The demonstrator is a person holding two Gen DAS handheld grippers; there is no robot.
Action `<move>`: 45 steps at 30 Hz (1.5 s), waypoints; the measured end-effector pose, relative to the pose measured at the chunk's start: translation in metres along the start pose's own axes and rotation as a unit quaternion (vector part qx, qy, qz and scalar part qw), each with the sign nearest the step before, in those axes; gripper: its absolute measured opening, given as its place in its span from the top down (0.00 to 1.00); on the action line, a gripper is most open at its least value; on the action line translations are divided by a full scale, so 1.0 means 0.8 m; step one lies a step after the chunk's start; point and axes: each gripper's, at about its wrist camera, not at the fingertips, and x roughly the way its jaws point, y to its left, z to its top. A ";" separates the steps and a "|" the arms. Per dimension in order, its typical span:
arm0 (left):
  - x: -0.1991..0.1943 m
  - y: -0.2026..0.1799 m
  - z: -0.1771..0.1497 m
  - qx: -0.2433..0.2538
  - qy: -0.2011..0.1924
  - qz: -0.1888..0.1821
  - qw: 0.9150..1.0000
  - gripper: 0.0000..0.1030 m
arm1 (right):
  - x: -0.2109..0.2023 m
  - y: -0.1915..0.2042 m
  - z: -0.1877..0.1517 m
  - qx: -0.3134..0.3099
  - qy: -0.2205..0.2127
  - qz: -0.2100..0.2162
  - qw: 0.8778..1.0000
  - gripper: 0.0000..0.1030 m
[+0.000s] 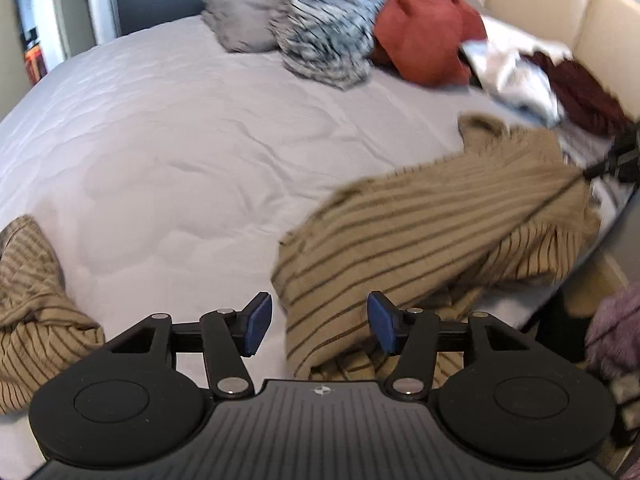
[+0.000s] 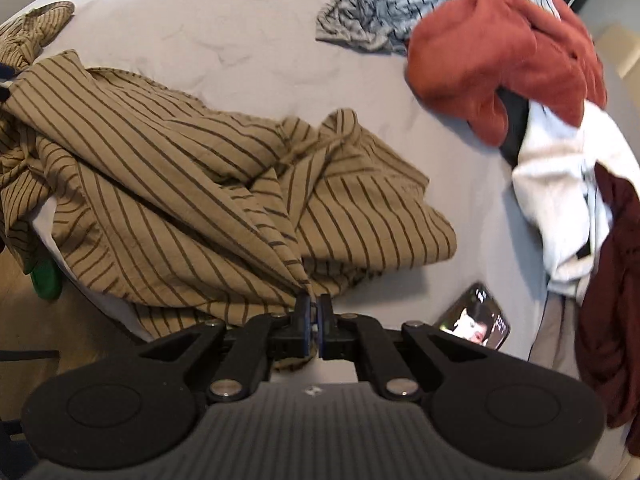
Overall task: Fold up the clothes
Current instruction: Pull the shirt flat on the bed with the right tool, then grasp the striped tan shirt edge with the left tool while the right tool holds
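A tan shirt with dark stripes (image 1: 420,220) (image 2: 180,168) lies rumpled near the bed's edge. My right gripper (image 2: 314,308) is shut on a pinched fold of it, and the cloth fans out from the closed pads. In the left wrist view that gripper (image 1: 616,156) shows at the far right, with the shirt drawn taut toward it. My left gripper (image 1: 320,322) is open, its blue pads (image 1: 258,320) apart. The shirt's near edge lies below and between them, not pressed. More striped cloth (image 1: 28,300) is bunched at the left.
The bed (image 1: 180,140) has a pale quilted cover. At its far side lie a grey striped garment (image 1: 332,28), a rust-red one (image 1: 428,36), a white one (image 1: 516,76) and a maroon one (image 1: 580,92). A lit phone (image 2: 476,320) lies near my right gripper. A padded headboard (image 1: 560,8) stands behind.
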 end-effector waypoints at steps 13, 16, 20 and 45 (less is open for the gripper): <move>-0.106 -0.009 0.046 0.013 -0.175 0.115 0.978 1.00 | -0.030 -0.016 0.018 0.059 -0.077 -0.035 0.995 0.97; -0.140 0.003 0.055 -0.004 -0.245 0.145 0.959 1.00 | -0.058 -0.027 0.026 0.096 -0.133 -0.073 0.984 0.97; -0.155 0.003 0.059 0.028 -0.239 0.102 0.965 1.00 | -0.074 -0.045 0.024 0.149 -0.167 -0.027 0.974 0.97; -0.072 -0.051 -0.068 0.189 -0.017 -0.092 0.978 0.52 | -0.031 0.057 0.099 -0.004 -0.152 0.012 0.988 0.51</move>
